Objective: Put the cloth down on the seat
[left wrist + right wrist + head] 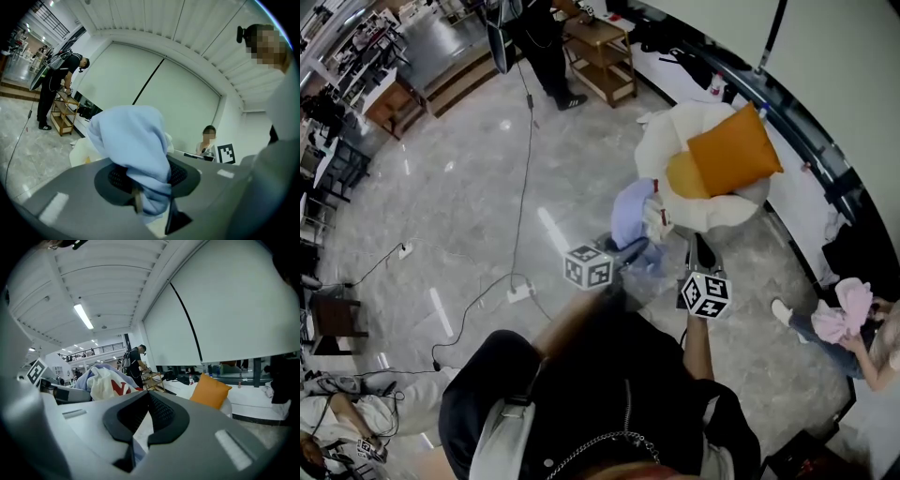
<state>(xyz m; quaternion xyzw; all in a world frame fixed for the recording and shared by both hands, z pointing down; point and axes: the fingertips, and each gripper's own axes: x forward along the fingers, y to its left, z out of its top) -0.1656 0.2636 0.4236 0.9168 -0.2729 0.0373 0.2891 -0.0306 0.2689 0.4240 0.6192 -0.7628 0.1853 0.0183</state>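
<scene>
Grips the light blue cloth (pixel 131 140) in the left gripper (pixel 154 208), jaws partly closed and pressing on a bunched fold, the rest billowing above them. Pinches what looks like a strip of the same blue fabric in the right gripper (pixel 136 453), jaws nearly together. Holds the bundle at the near edge of the white seat (pixel 661 141), beside two orange cushions (pixel 736 150); contact with the rim unclear. Bare marble floor (pixel 469 187) to the left, crossed by a cable (pixel 526 169); wall close behind the seat. Red print on a white patch of the cloth, unreadable.
</scene>
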